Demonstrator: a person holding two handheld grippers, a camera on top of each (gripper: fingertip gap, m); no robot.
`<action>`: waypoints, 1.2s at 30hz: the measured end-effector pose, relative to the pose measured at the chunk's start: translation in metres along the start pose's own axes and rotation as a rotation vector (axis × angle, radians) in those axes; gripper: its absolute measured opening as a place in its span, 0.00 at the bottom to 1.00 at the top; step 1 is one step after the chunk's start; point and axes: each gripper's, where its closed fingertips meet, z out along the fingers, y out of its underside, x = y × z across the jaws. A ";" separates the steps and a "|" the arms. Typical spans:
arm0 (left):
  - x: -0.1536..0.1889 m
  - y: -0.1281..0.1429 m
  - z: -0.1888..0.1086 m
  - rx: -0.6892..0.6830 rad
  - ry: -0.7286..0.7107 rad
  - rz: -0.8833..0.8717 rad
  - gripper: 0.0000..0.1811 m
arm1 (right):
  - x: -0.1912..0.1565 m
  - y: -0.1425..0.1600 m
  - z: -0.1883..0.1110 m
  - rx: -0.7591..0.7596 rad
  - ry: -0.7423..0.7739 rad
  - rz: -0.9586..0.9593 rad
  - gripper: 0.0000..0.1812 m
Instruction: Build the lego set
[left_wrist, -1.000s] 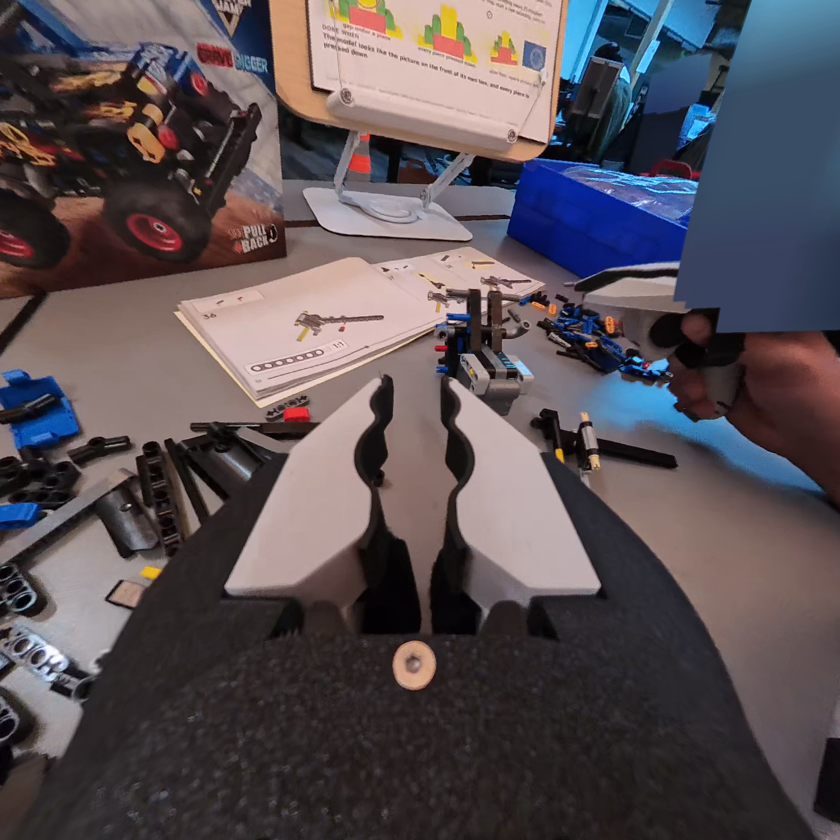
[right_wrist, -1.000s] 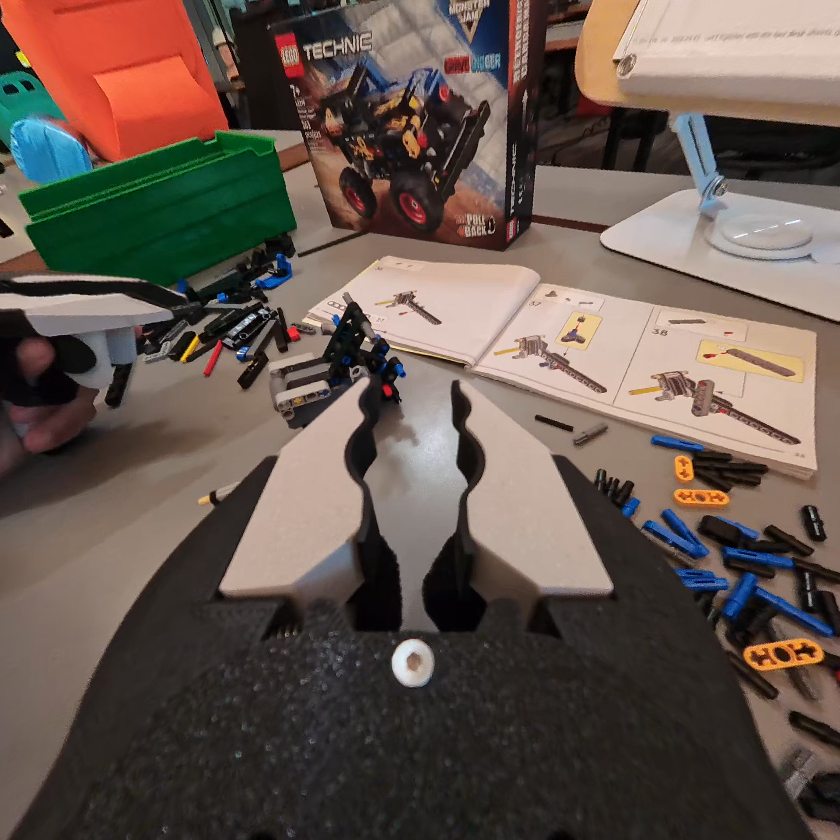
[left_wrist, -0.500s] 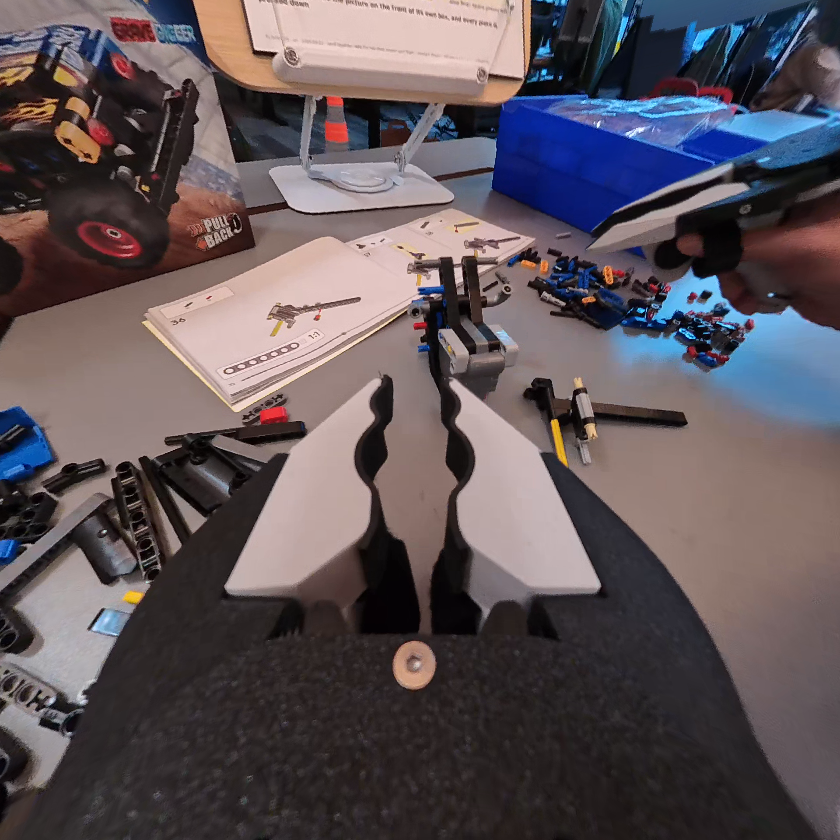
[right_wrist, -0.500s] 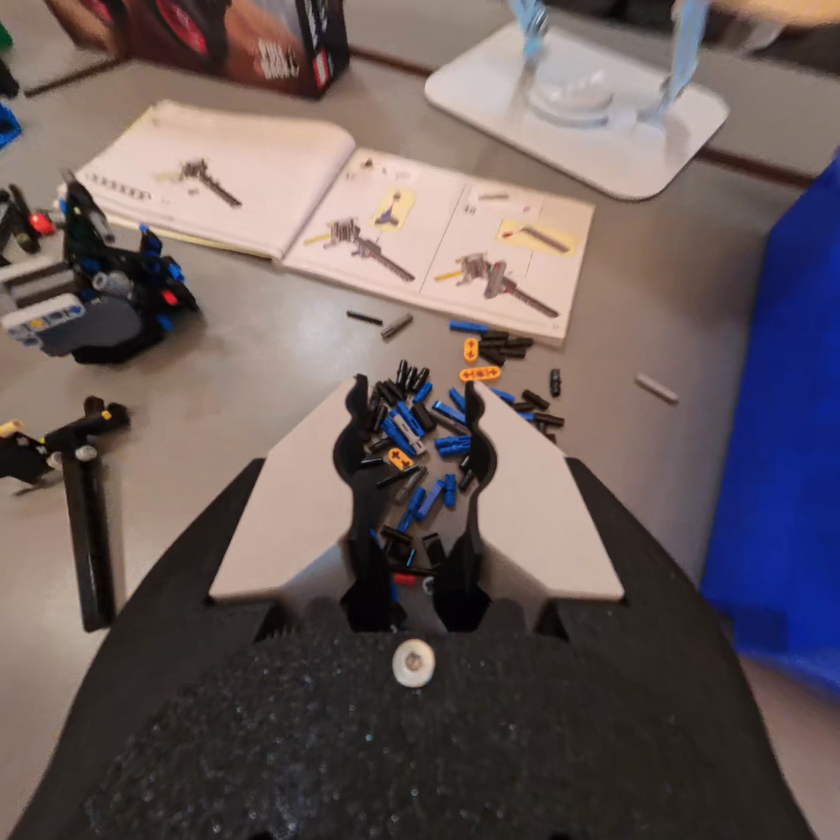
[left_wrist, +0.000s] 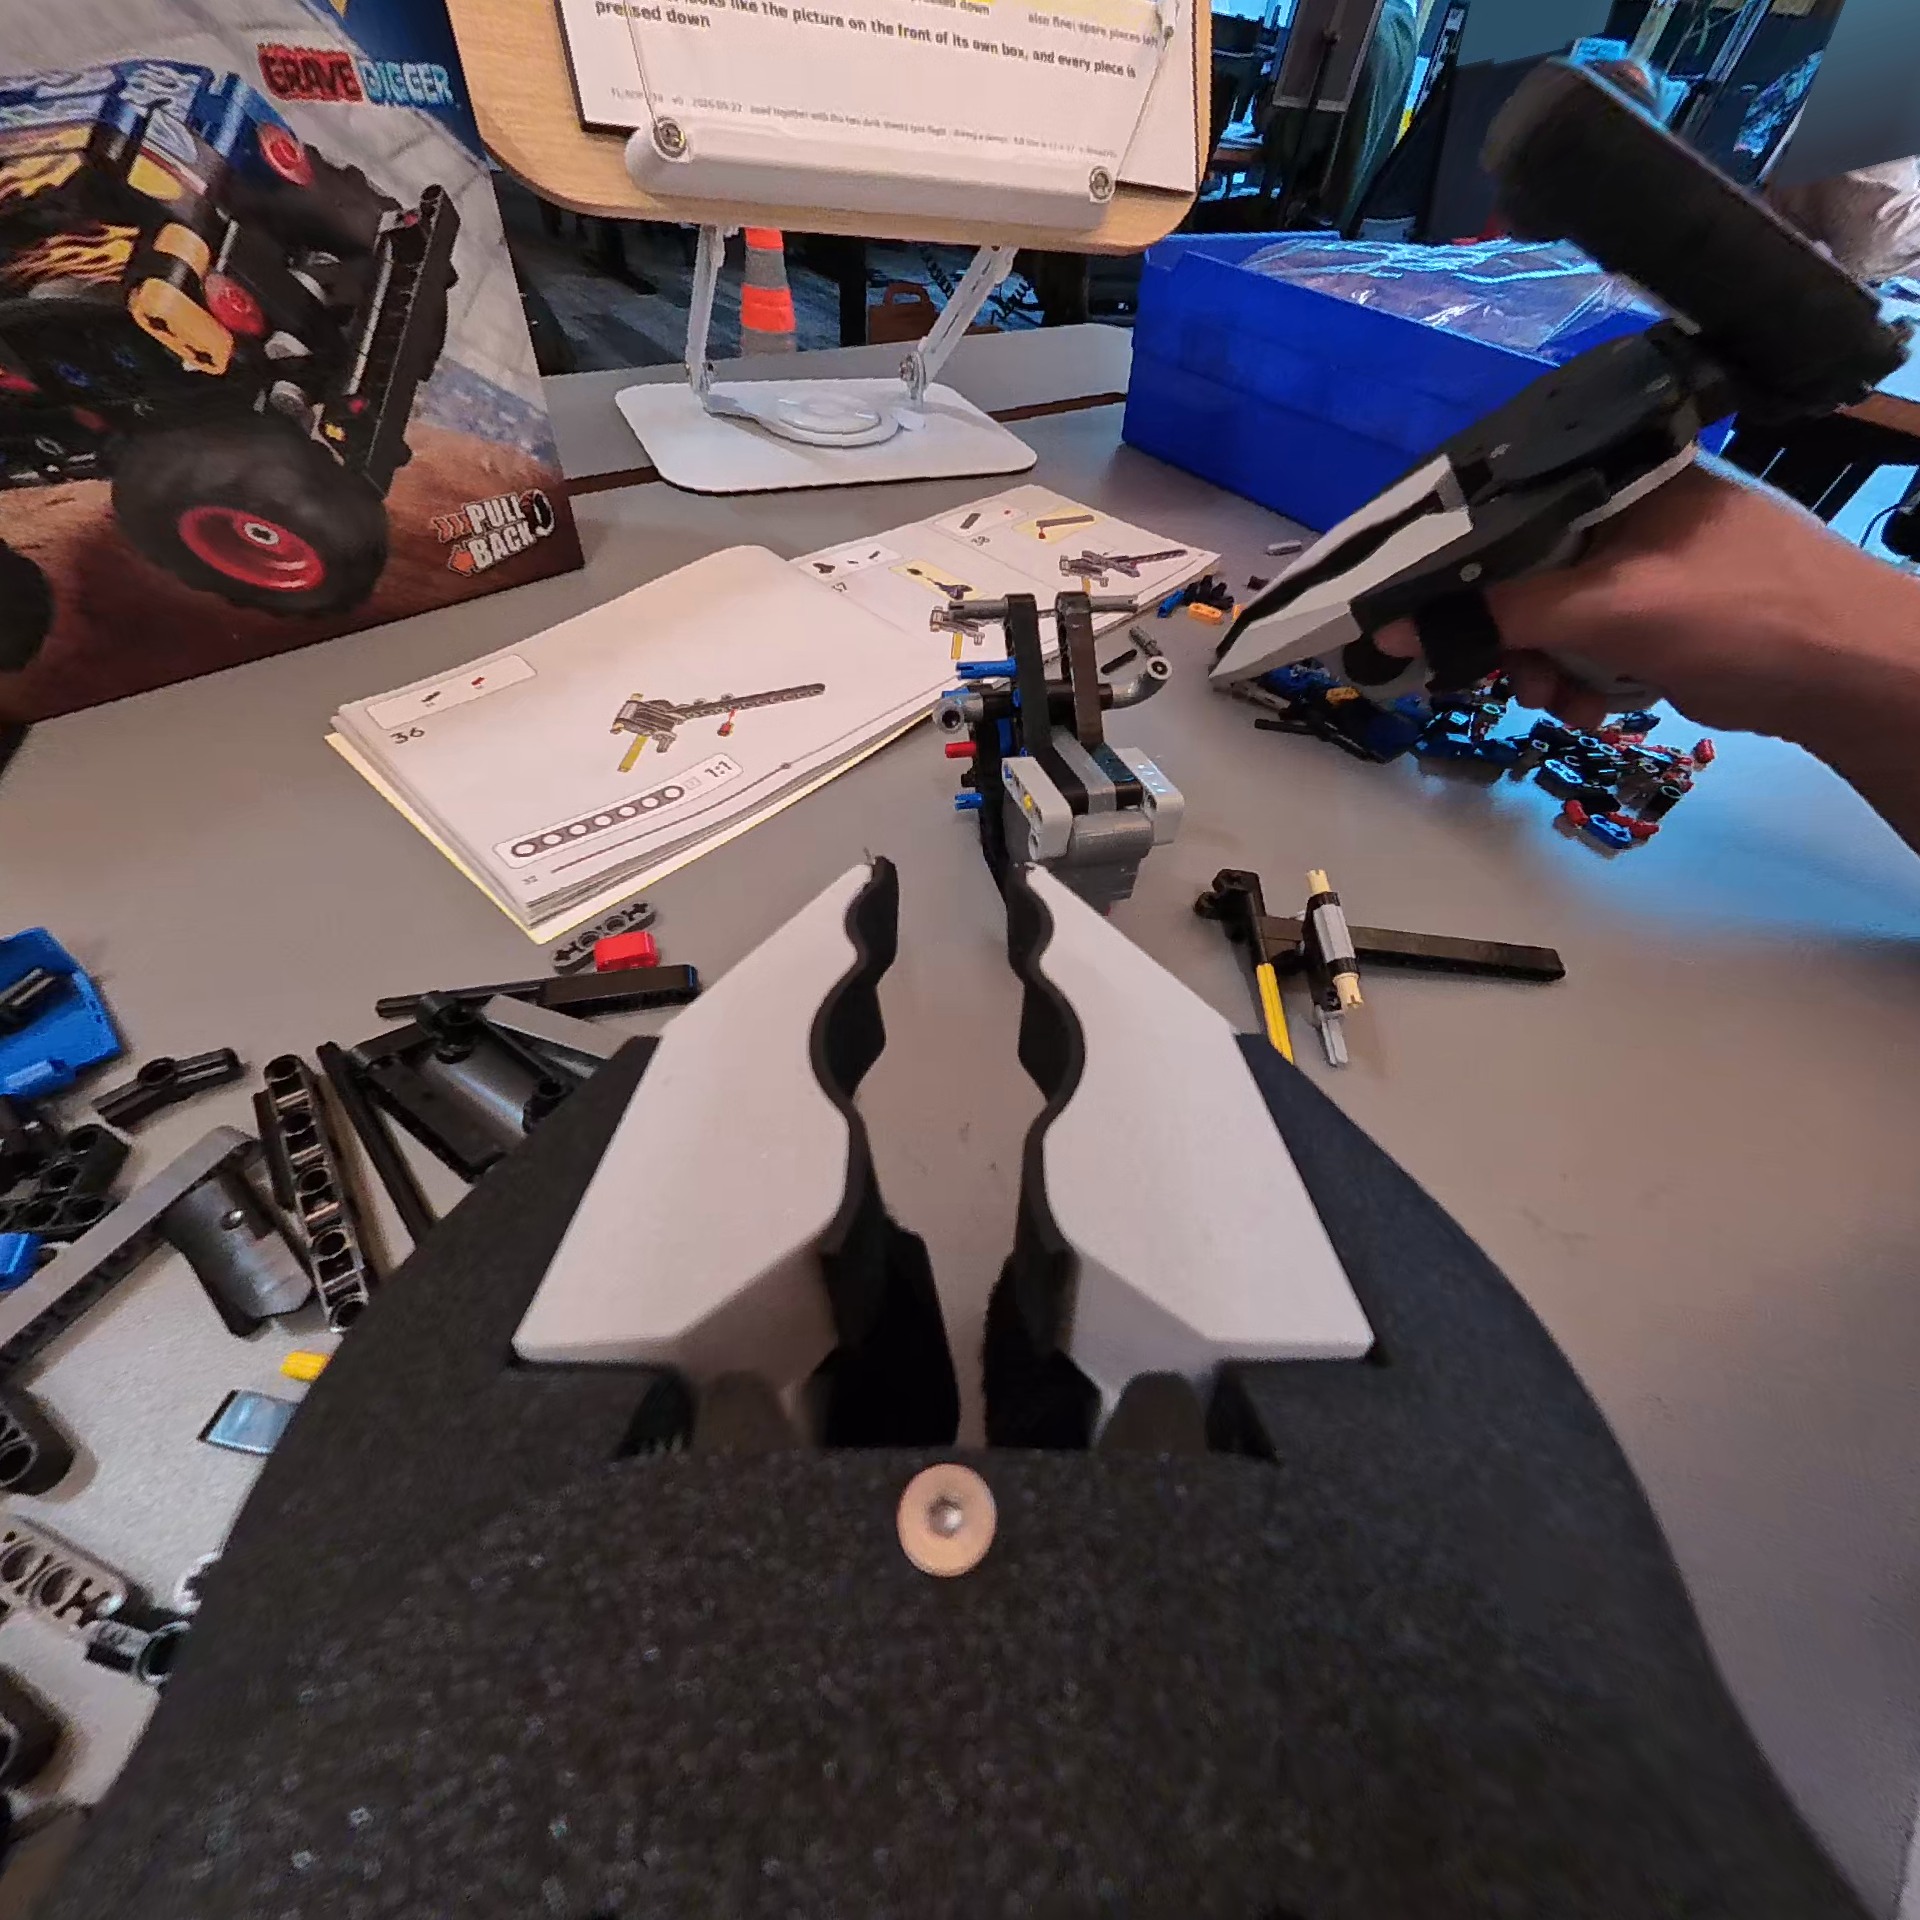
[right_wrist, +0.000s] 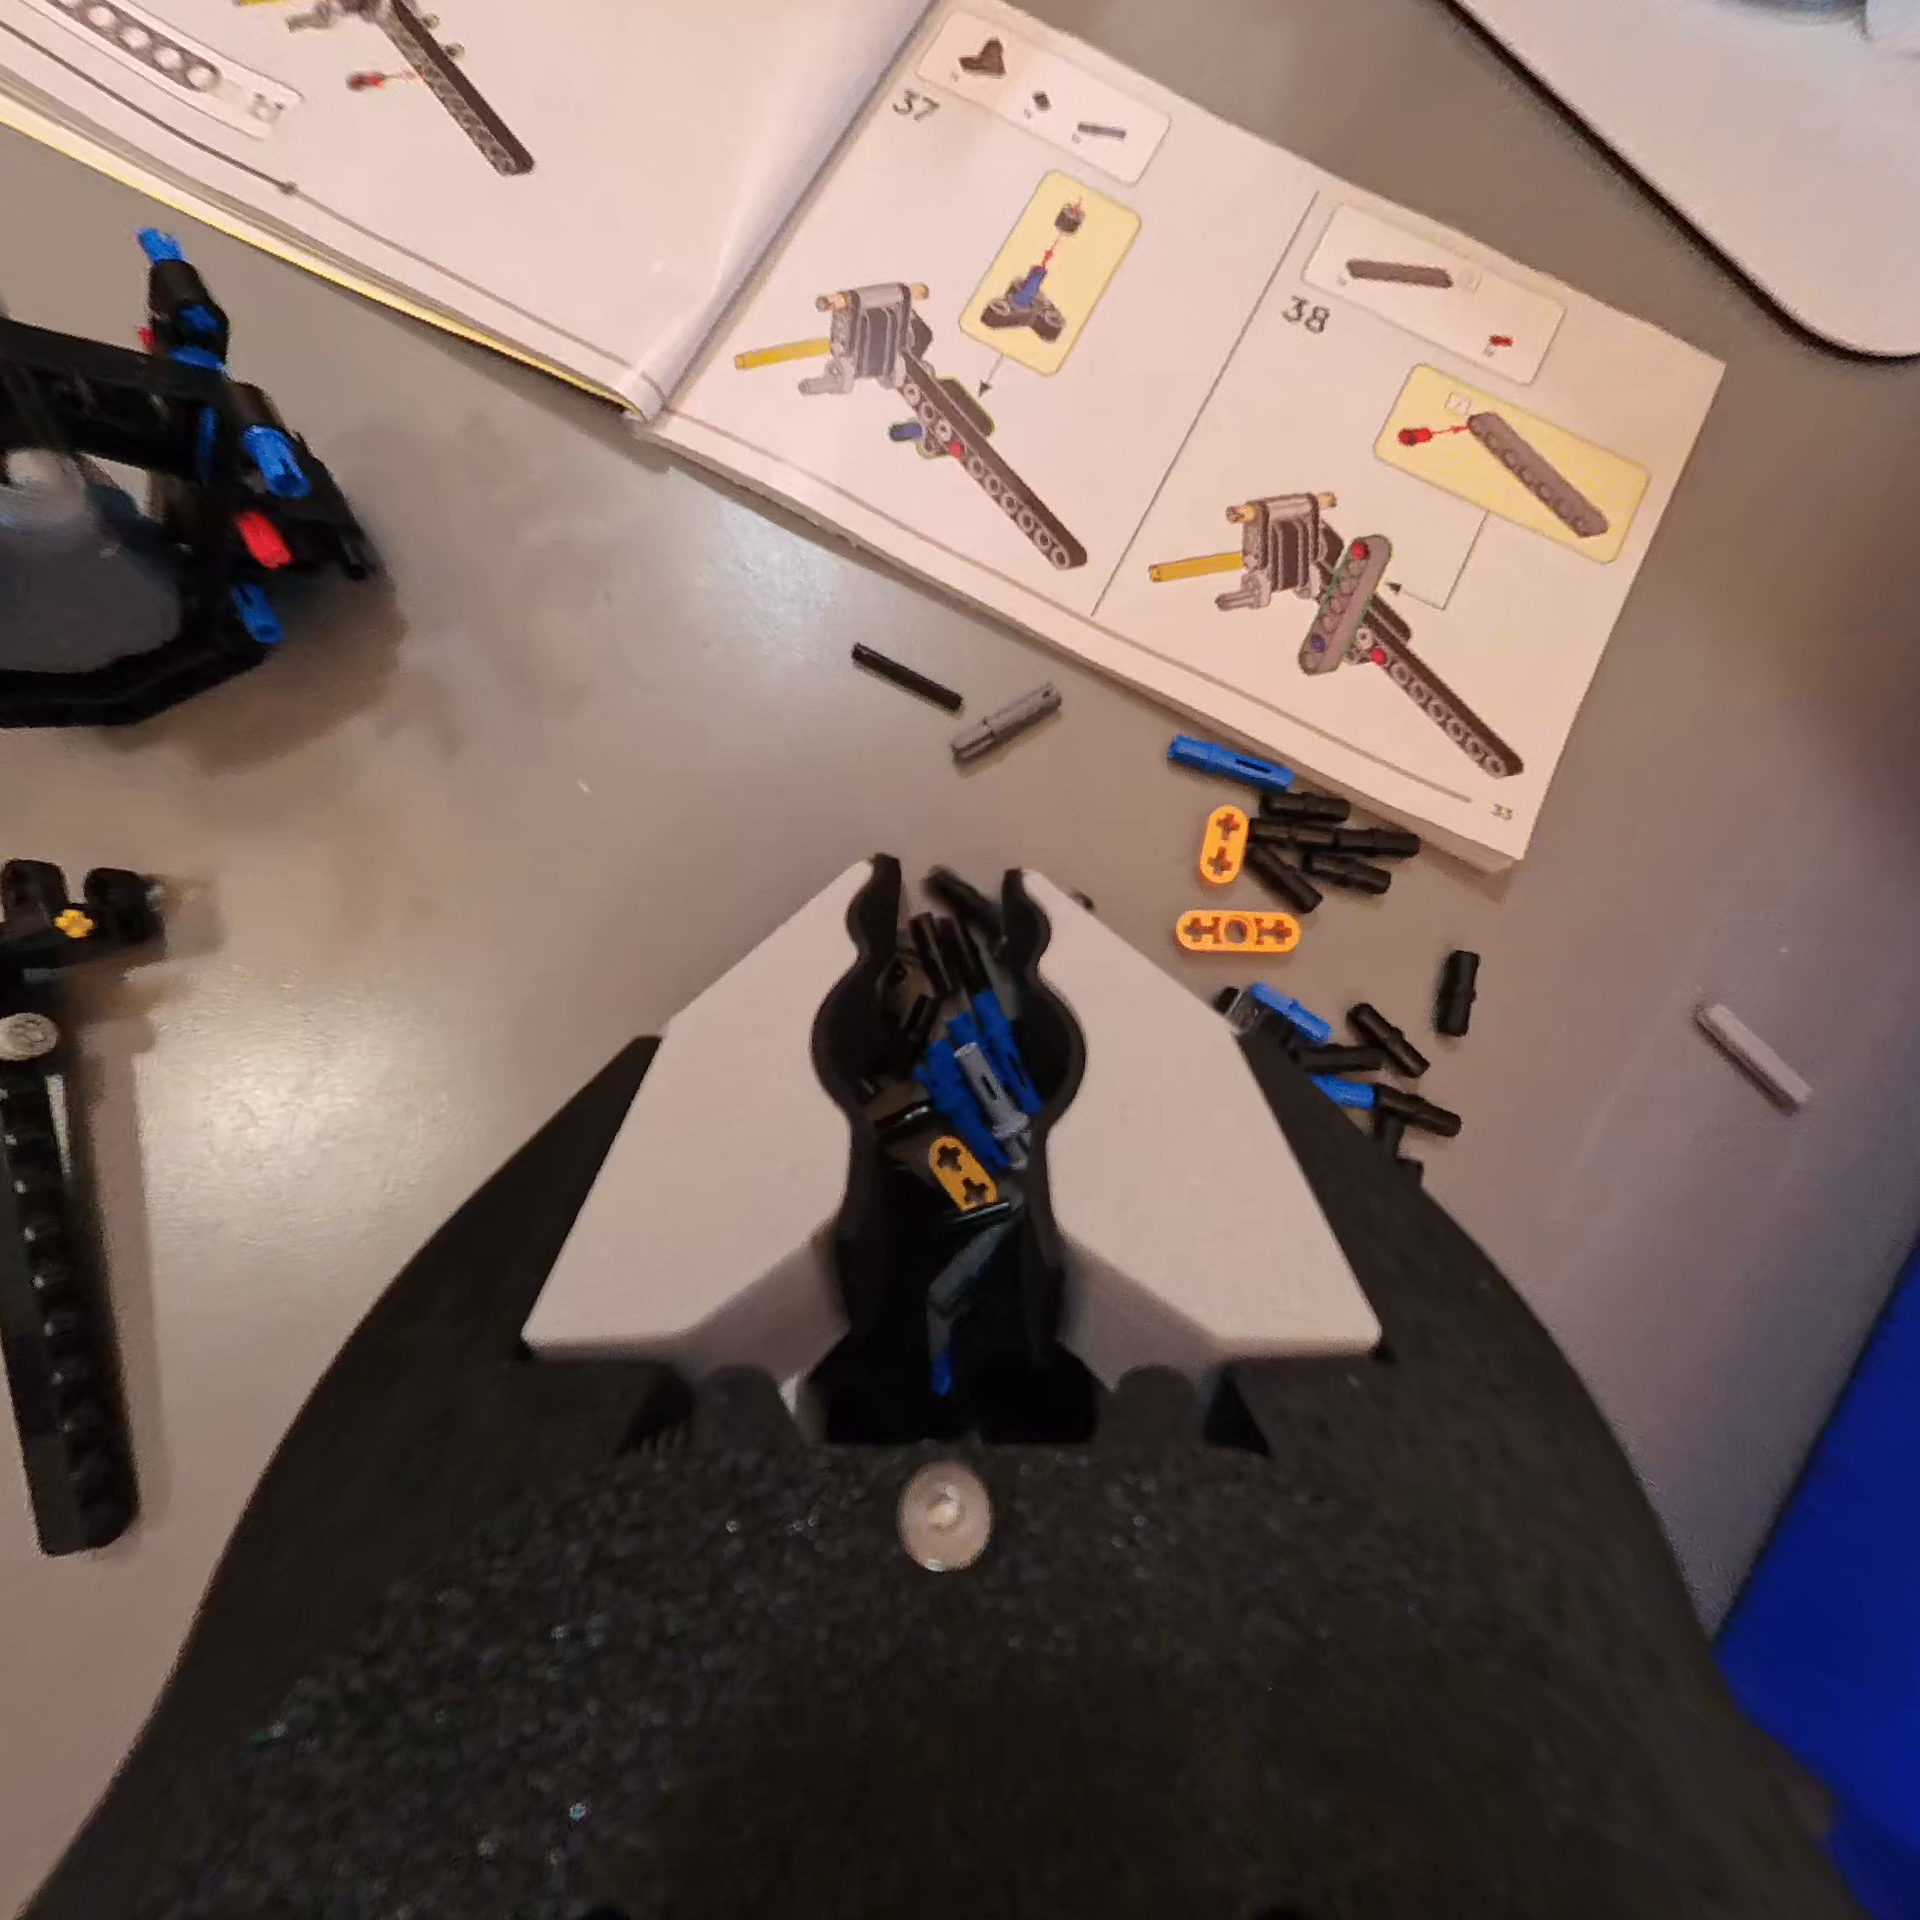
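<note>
Swung right and tipped down since a second ago: right gripper (right_wrist: 943, 883) now over the pile of small pins (right_wrist: 971, 1070) below the open instruction booklet (right_wrist: 1143, 343), jaws narrowed to a small gap, tips straddling blue and black pins, nothing visibly pinched yet. Left gripper (left_wrist: 943, 878) barely shifted, hovering low, jaws parted with a modest gap and empty, aimed at the partial model (left_wrist: 1060, 769) standing on the worktop (left_wrist: 1558, 1195) just ahead of its tips. Beam subassembly (left_wrist: 1340, 951) with yellow axle lying flat to the right of the model, apart from it. Larger black beams (left_wrist: 312, 1164) scattered on the left. Likely step: picking one pin for the beam. Handling guess: pins light, rigid, smooth and round, prone to rolling or squirting out of the jaws; best pinched across the barrel at mid-length, one end left free for insertion. Piled neighbours liable to come up too or scatter. Model top-heavy-looking; better held by its grey block at the base.
</note>
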 end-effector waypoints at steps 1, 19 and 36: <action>0.000 0.000 0.000 -0.002 0.001 -0.001 0.10 | 0.001 0.001 0.001 -0.005 0.007 -0.004 0.10; 0.000 -0.001 0.001 0.008 0.004 -0.002 0.10 | -0.051 -0.017 -0.035 0.150 -0.125 -0.144 0.08; 0.002 -0.003 -0.001 0.025 0.008 0.011 0.11 | -0.186 0.054 -0.056 0.088 -0.355 -0.387 0.08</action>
